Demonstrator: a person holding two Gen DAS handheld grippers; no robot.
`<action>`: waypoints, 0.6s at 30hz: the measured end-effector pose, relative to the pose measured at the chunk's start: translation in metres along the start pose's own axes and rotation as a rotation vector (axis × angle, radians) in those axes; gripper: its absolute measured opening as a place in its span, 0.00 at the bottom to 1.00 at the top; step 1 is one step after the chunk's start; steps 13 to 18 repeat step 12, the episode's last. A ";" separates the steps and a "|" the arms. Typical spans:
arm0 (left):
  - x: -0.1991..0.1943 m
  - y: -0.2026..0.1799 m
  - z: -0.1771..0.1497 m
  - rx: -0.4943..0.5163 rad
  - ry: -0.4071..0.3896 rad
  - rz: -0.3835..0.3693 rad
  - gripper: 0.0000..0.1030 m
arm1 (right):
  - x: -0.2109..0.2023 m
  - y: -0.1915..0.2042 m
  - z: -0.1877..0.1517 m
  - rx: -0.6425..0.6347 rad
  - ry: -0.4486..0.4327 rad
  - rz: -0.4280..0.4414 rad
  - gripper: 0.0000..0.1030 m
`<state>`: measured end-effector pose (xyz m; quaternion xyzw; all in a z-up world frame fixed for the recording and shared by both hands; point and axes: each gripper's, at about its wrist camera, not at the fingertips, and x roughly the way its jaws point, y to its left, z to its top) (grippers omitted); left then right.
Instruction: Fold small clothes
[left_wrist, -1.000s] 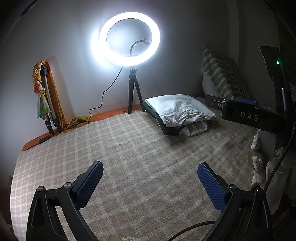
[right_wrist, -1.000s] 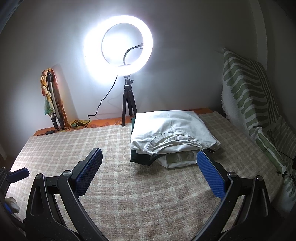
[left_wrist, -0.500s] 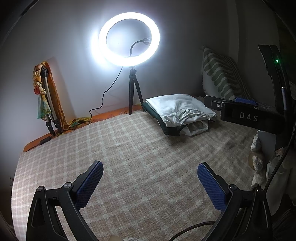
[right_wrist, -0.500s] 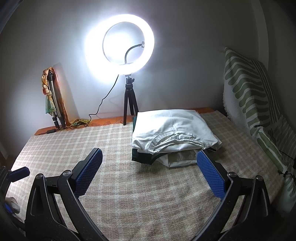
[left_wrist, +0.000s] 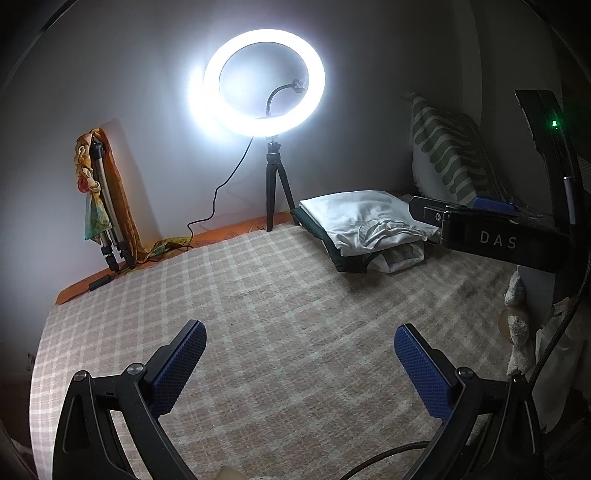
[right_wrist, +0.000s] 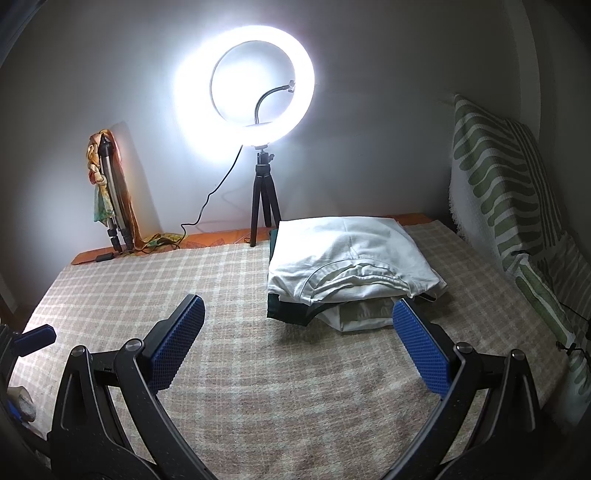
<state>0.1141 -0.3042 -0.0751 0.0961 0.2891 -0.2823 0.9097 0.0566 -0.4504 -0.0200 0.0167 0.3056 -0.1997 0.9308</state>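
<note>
A stack of folded clothes (right_wrist: 347, 258), white on top with a dark green piece beneath, lies on the checked bed cover (right_wrist: 229, 373) at the back right. It also shows in the left wrist view (left_wrist: 362, 225). My right gripper (right_wrist: 297, 343) is open and empty, just short of the stack's front edge. My left gripper (left_wrist: 299, 363) is open and empty over bare bed cover (left_wrist: 266, 317), well to the left of the stack. The right gripper's body (left_wrist: 491, 236) shows at the right of the left wrist view.
A lit ring light on a small tripod (right_wrist: 262, 206) stands at the back by the wall. A folded tripod wrapped in a scarf (right_wrist: 110, 195) leans at the back left. A green-striped pillow (right_wrist: 506, 192) stands at the right. A cable (right_wrist: 207, 214) runs along the wall.
Both grippers have drifted slightly; the stack sits a little further right in both views. Both stay open and empty.
</note>
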 end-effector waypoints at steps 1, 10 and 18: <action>-0.001 -0.001 0.000 0.005 -0.004 0.006 0.99 | 0.000 0.000 0.000 -0.001 0.000 0.000 1.00; -0.004 -0.004 -0.001 0.024 -0.026 0.019 0.99 | 0.006 0.004 -0.001 -0.018 0.009 0.016 1.00; -0.004 -0.004 -0.001 0.024 -0.024 0.017 0.99 | 0.006 0.004 -0.002 -0.017 0.010 0.016 1.00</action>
